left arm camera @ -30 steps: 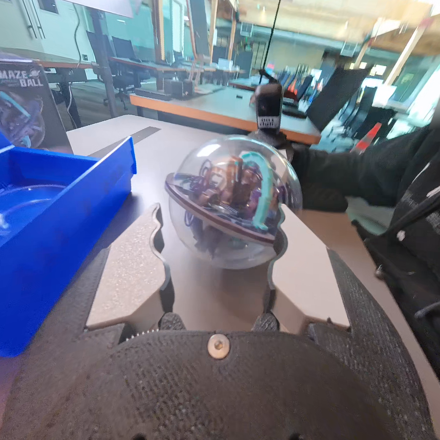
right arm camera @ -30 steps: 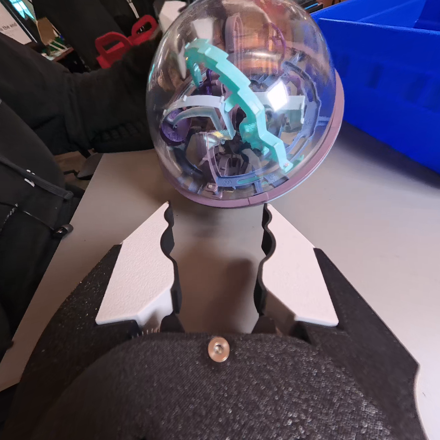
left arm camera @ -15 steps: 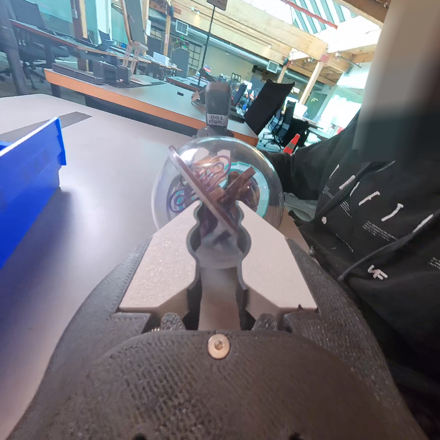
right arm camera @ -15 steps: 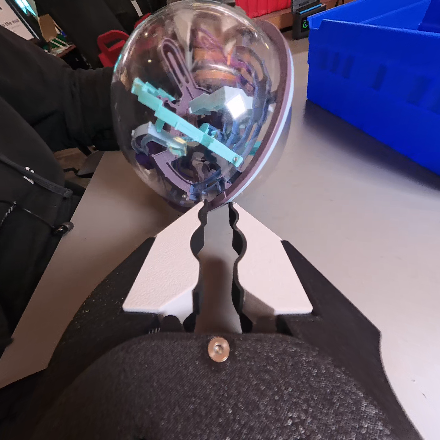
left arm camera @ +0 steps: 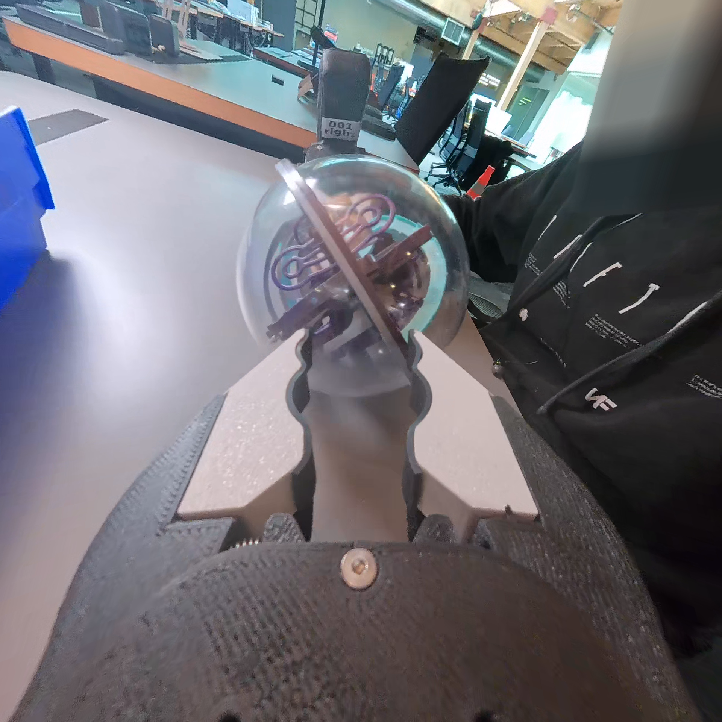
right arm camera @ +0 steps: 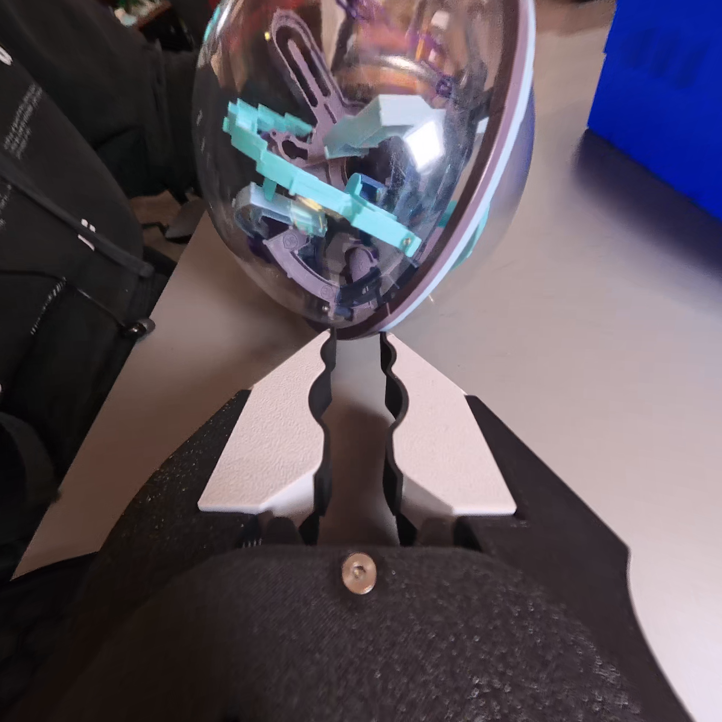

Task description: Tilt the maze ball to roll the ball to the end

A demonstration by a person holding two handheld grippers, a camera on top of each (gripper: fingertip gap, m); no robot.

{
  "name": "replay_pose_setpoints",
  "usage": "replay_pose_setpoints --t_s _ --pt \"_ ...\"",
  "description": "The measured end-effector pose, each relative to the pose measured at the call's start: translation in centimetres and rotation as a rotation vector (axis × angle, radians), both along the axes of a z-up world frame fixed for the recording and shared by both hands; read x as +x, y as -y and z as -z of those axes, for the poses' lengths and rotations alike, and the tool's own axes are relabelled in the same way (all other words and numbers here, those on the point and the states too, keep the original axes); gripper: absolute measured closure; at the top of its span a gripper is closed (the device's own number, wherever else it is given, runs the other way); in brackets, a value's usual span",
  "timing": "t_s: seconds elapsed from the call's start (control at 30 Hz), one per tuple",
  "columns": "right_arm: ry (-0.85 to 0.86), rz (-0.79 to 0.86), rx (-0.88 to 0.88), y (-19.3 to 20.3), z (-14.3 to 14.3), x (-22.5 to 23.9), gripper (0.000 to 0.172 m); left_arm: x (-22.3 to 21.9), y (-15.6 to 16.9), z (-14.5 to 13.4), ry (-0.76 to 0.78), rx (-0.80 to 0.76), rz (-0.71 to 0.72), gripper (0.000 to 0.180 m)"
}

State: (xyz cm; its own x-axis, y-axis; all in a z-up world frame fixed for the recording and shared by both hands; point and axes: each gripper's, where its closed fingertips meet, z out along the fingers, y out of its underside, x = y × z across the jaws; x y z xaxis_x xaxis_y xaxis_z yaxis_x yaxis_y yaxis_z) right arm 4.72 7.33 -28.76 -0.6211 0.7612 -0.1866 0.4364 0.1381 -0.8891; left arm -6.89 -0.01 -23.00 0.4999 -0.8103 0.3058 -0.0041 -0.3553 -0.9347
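Note:
The maze ball (left arm camera: 351,265) is a clear sphere with purple and teal tracks inside and a dark rim ring, tilted steeply. In the left wrist view, my left gripper (left arm camera: 357,336) is shut on its lower shell, and the rim runs down to the right fingertip (left arm camera: 414,344). In the right wrist view, the maze ball (right arm camera: 351,164) fills the top, and my right gripper (right arm camera: 357,338) is shut on the bottom edge of its rim. The right gripper's dark body (left arm camera: 344,97) shows behind the ball in the left wrist view. The ball hangs between the two grippers above the grey table (left arm camera: 136,273).
A blue bin (left arm camera: 19,195) stands at the left, and it also shows in the right wrist view (right arm camera: 664,117) at the right. A person in a black hoodie (left arm camera: 605,351) sits close by the table's edge (right arm camera: 97,410). More desks and chairs stand far behind.
A second ago both grippers were wide open around the ball on the table. Both then closed on it. The ball has tilted, its rim now steep, and the left jaws sit wider around the shell.

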Motion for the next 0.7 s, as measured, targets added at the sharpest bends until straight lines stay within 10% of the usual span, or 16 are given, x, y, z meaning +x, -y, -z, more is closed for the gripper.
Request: replay_pose_setpoints --t_s 0.23,0.7 --pt "-0.091 0.063 -0.009 -1.0 -1.4 -0.5 0.164 -1.1 -0.8 -0.8 0.028 0.037 -0.058 0.175" --pt "-0.310 0.305 0.065 -6.5 -5.7 -1.2 0.166 0.0 -2.7 2.4 -0.163 0.030 -0.099 0.170"
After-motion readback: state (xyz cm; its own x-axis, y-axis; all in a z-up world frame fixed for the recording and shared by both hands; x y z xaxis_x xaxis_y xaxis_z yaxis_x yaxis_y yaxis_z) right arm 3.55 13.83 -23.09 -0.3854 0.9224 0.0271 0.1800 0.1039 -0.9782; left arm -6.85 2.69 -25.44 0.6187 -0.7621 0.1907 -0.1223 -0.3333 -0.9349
